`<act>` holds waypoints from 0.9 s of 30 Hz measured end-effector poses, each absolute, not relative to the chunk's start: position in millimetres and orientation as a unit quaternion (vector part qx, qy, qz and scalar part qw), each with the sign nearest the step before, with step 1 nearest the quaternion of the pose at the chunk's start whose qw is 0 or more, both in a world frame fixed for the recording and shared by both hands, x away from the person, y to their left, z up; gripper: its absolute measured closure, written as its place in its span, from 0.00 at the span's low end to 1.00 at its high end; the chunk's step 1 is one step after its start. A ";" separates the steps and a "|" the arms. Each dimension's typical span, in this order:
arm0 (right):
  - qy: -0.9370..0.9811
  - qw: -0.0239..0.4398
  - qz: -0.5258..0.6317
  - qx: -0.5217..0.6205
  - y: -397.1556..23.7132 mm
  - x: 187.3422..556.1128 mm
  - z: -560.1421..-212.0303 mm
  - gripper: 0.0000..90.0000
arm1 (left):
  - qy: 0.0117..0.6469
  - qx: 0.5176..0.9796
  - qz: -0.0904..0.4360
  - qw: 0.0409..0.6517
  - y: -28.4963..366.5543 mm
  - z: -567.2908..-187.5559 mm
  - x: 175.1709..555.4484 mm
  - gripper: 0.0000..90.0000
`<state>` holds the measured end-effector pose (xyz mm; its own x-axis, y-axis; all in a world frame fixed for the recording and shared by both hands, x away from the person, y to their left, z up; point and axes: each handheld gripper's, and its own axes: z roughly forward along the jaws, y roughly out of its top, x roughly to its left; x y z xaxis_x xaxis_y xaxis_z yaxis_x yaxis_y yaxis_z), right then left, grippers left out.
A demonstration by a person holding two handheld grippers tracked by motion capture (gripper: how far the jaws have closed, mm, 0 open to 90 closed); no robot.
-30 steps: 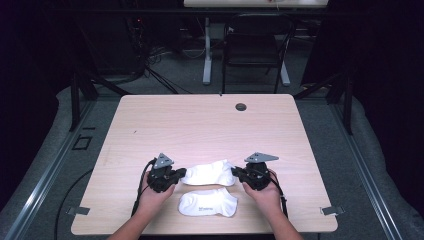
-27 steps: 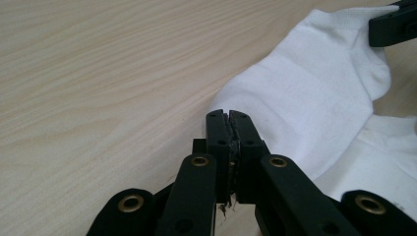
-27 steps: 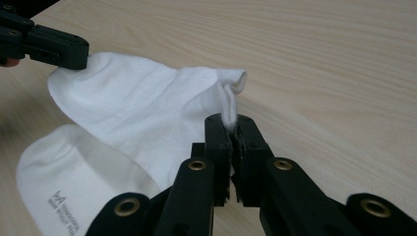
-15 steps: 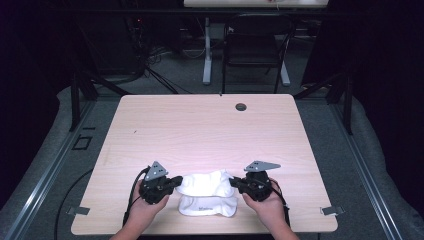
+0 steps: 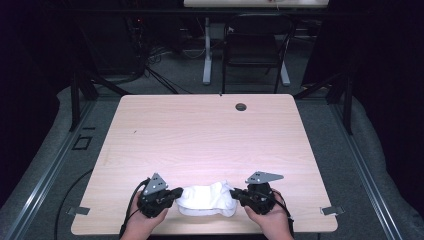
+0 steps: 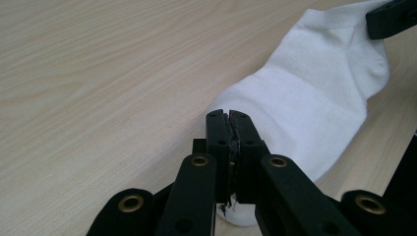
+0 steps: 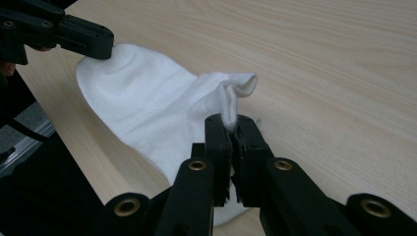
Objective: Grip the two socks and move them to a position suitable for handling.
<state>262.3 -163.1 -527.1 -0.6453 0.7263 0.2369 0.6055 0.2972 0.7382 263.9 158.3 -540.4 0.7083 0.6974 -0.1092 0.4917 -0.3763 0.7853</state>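
A white ankle sock [image 5: 207, 198] is stretched between the two grippers near the front edge of the wooden table [image 5: 210, 135], and in the high view it lies over a second white layer, most likely its mate, though I cannot tell for certain. The left gripper [image 6: 229, 118] has its jaws pinched together on the toe end, with the sock running away from its tips toward the far right. The right gripper [image 7: 231, 123] is likewise clamped on the cuff, whose folded edge stands up just above its jaws, and the sock body spreads away to its left. The step in hand looks like laying this sock squarely on the one beneath. To do it well, both grips should hold firm and descend together, keeping light tension so the fabric stays flat, lining toe over toe and cuff over cuff before either gripper lets go. Releasing one side early would likely let the sock bunch.
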 end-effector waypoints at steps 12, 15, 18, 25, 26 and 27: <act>0.803 0.072 0.415 0.422 -165.0 259.0 -542.6 0.96 | 0.366 0.824 0.115 0.417 154.8 -555.4 262.1 0.99; 0.802 0.070 0.413 0.425 -166.0 258.1 -544.0 0.96 | 0.365 0.824 0.113 0.418 152.3 -557.6 260.4 0.99; 0.802 0.070 0.413 0.425 -166.4 257.8 -545.9 0.96 | 0.362 0.827 0.115 0.415 150.9 -558.6 260.7 0.98; 0.803 0.067 0.408 0.430 -167.4 259.4 -550.0 0.96 | 0.362 0.830 0.110 0.409 149.5 -565.0 264.1 0.99; 0.806 0.065 0.403 0.428 -167.9 260.2 -550.3 0.96 | 0.365 0.829 0.107 0.410 149.0 -566.2 264.1 0.98; 0.805 0.064 0.404 0.429 -167.2 260.4 -551.8 0.96 | 0.365 0.829 0.106 0.409 149.0 -566.9 264.1 0.98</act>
<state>260.4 -167.2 -551.8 -0.6230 0.7432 0.2439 0.6399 0.3049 0.7054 264.1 149.0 -566.9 0.7107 0.6927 -0.1229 0.5188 -0.3981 0.7566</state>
